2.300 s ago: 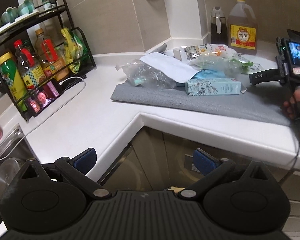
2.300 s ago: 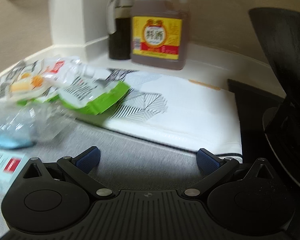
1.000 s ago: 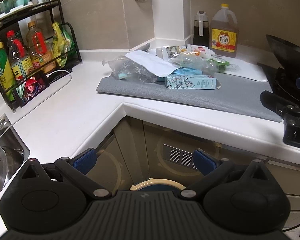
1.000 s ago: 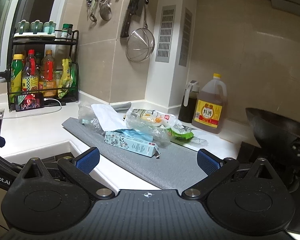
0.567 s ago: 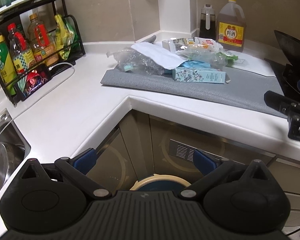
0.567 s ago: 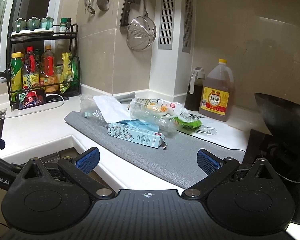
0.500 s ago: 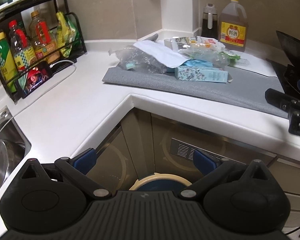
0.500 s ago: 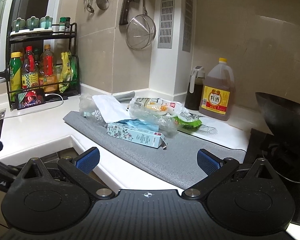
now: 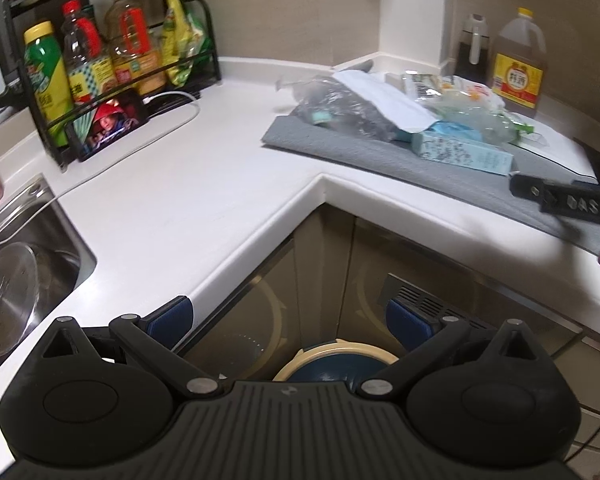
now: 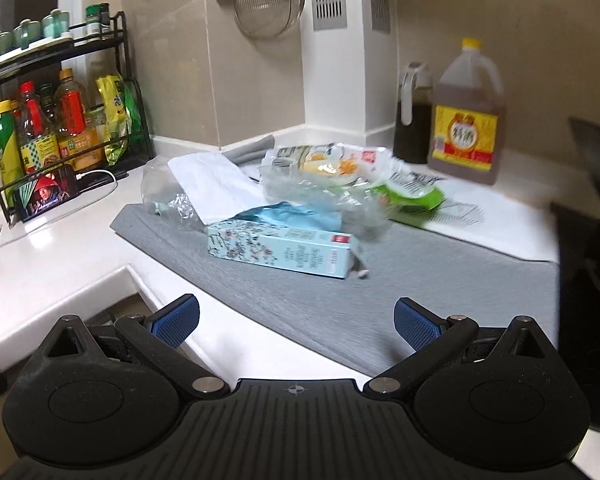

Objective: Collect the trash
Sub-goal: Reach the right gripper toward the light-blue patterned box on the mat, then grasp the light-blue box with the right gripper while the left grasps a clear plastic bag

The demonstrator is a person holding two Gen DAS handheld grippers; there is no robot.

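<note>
A heap of trash lies on a grey mat (image 10: 440,280) on the white counter: a light blue patterned carton (image 10: 280,246), clear plastic bags (image 10: 164,188), a white paper (image 10: 208,184), a green and white wrapper (image 10: 412,192). The heap also shows in the left wrist view, with the carton (image 9: 460,152) in front. My right gripper (image 10: 296,320) is open and empty, just short of the mat's near edge, facing the carton. My left gripper (image 9: 288,320) is open and empty, held off the counter corner above a round bin (image 9: 336,364) on the floor.
A black rack of bottles (image 9: 100,60) and a phone (image 9: 108,124) stand at the back left. A sink (image 9: 16,272) lies at left. A cooking wine jug (image 10: 464,120) and a dark jug (image 10: 412,120) stand at the back. A wok (image 10: 596,152) sits at right.
My right gripper has moved forward and lower toward the mat and the carton. My left gripper has shifted slightly closer to the counter corner. Both stay open.
</note>
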